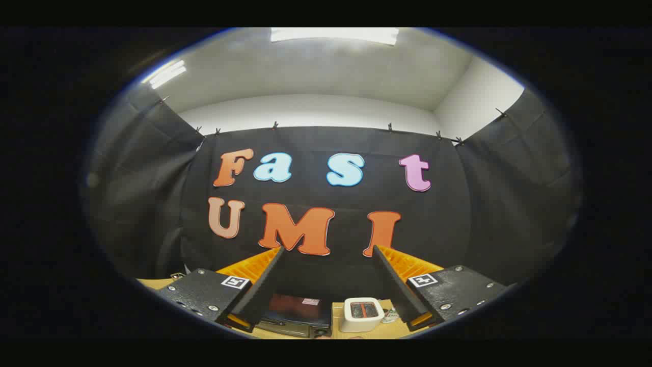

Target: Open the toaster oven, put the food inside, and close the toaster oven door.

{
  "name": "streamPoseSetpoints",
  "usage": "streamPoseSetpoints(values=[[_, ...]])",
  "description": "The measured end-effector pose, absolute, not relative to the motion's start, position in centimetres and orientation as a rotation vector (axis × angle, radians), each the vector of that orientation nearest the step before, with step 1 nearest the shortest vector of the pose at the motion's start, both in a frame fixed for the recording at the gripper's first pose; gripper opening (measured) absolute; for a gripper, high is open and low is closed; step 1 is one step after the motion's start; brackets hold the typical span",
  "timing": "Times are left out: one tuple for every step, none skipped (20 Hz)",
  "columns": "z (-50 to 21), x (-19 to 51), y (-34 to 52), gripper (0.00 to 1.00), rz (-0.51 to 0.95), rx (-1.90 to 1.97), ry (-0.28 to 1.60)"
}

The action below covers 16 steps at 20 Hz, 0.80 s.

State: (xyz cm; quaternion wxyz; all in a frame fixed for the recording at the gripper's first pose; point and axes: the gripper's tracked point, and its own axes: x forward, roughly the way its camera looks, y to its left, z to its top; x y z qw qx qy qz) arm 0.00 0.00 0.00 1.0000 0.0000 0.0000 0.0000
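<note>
Below, toaster oven faces open fingers.

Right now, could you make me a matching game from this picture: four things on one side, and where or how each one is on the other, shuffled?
Things:
1. toaster oven
2. white container
3. gripper
4. ceiling light

Place or state:
A. open, holding nothing
B. on the table, by the right finger
C. lit, overhead
D. on the table, by the left finger

Pairs: 1-D, 2-B, 3-A, 4-C
</note>
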Motion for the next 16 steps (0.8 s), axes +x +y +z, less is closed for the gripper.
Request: streamPoseSetpoints(values=[[0.14,0.01,-0.07,0.98,-0.001,0.005,-0.002],[0.23,0.08,-0.26,0.98,-0.004,0.009,-0.005],[0.31,0.22,-0.31,0.98,-0.004,0.012,-0.006],[0.35,0.29,-0.16,0.98,-0.003,0.013,-0.007],[0.39,0.47,-0.14,0.98,-0.002,0.013,-0.008],[0.36,0.5,-0.21,0.98,-0.002,0.012,-0.01],[0.42,0.51,-0.26,0.97,-0.002,0.011,-0.013],[0.46,0.55,-0.28,0.97,-0.003,0.01,-0.016],[0.39,0.61,-0.26,0.97,-0.002,0.011,-0.015],[0.21,0.66,-0.13,0.98,0.002,0.013,-0.013],[0.15,0.73,-0.14,0.98,0.003,0.013,-0.011],[0.09,0.74,-0.25,0.98,0.002,0.013,-0.01],[0.05,0.68,-0.33,0.98,-0.001,0.011,-0.008],[0.03,0.71,-0.34,0.98,-0.001,0.012,-0.011],[-0.09,0.81,-0.26,0.98,0.002,0.013,-0.008],[-0.42,0.85,-0.16,0.97,0.006,0.014,-0.001]])
